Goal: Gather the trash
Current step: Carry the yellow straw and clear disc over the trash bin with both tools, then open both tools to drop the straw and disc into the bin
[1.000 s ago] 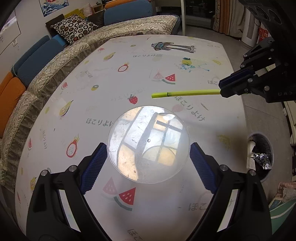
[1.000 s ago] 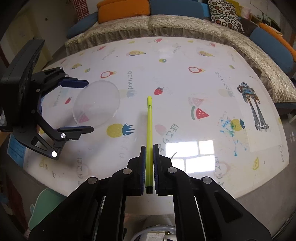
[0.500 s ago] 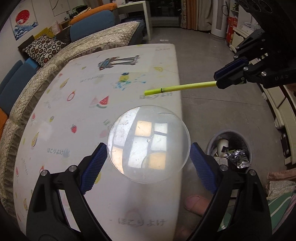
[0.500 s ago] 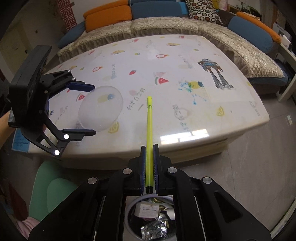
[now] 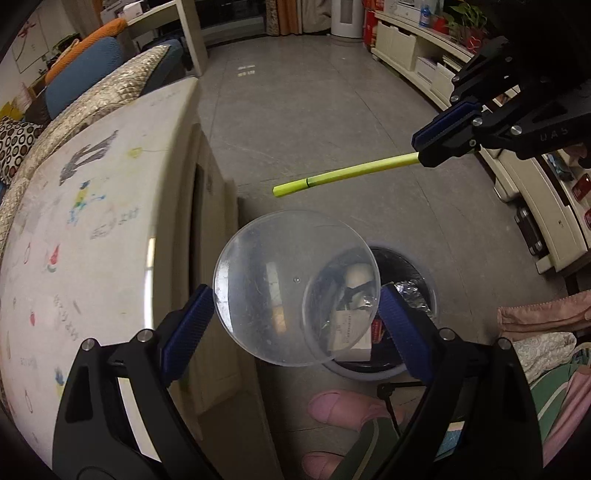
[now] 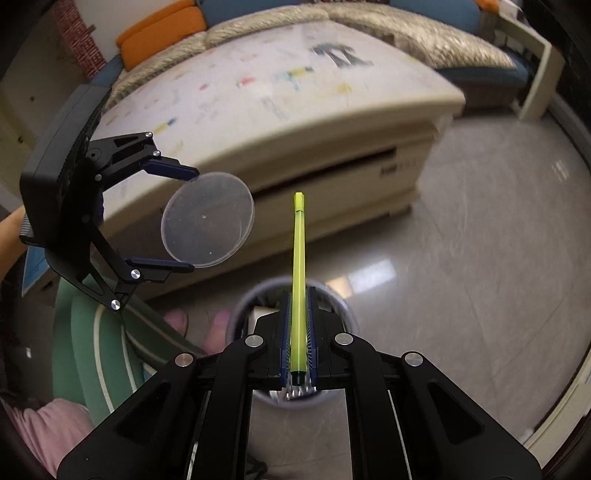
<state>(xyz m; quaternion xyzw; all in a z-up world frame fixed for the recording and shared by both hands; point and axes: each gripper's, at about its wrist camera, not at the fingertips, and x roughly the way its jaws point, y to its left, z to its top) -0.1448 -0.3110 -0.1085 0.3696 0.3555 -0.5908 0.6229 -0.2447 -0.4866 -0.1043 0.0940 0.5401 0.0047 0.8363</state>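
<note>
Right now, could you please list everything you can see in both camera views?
Lid: one, clear plastic, held between the left fingers beside the table.
Pen: one, yellow-green, clamped in the right fingers above the bin.
Bin: one, dark, on the floor, holding foil and paper.
Table: one, cream, printed cover.
Sofa: one, beige, with blue and orange cushions.
Slippers: two, pink.
Left gripper: black, blue pads.
Right gripper: black, blue pads.

Both wrist views downward, sharing trash bin (image 5: 424, 280).
</note>
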